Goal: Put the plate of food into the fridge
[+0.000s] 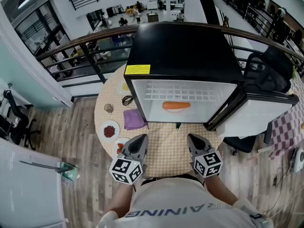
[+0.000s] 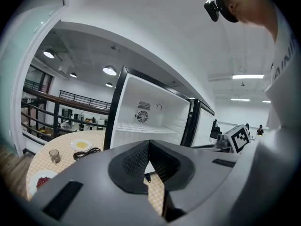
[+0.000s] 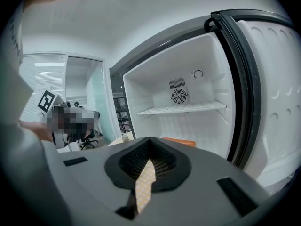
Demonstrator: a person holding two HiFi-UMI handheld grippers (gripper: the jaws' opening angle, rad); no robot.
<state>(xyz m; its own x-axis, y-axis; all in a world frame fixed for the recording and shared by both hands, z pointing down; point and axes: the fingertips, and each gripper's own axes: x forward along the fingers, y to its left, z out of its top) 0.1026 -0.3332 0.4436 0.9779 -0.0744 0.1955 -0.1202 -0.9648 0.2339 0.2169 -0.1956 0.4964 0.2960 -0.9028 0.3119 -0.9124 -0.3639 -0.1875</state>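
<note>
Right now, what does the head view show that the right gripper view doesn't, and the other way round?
Only the head view: a plate of red food, a purple cloth and a glass beside the fridge, plus the yellow label on its black top. Only the right gripper view: the round fan on the fridge's back wall. Both: the open fridge, its white wire shelf and an orange item lying below that shelf.

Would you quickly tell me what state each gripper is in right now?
Left gripper: closed, holding nothing.
Right gripper: closed, holding nothing.
</note>
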